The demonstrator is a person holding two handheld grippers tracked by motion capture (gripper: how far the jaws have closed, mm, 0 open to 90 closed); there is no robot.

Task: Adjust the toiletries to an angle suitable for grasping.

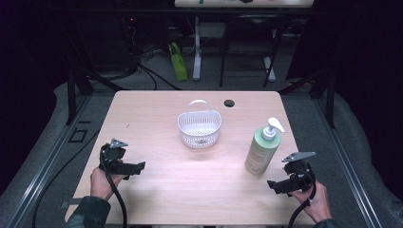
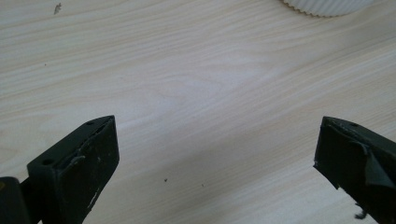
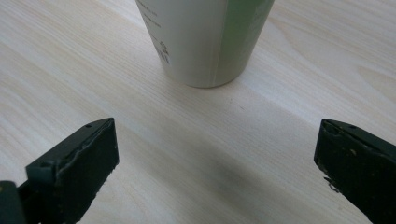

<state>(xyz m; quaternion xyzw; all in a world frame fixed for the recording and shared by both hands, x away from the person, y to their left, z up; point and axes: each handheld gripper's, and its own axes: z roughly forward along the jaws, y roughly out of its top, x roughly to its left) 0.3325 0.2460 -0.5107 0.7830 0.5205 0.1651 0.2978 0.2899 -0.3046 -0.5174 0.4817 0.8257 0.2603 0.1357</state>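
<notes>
Here the pump bottle (image 1: 262,151) stands upright, nozzle apparently pointing right.

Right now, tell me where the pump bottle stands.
In the high view the pump bottle stands upright on the table's right side, right of the white basket, just ahead of the open right tool.

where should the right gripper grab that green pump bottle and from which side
Probably the bottle body, below the pump head, coming in level from the near right, where the right gripper already faces it with jaws wide open. The bottle stands upright, and its smooth sides suit flat jaws; the pump head is narrow and uneven.
</notes>
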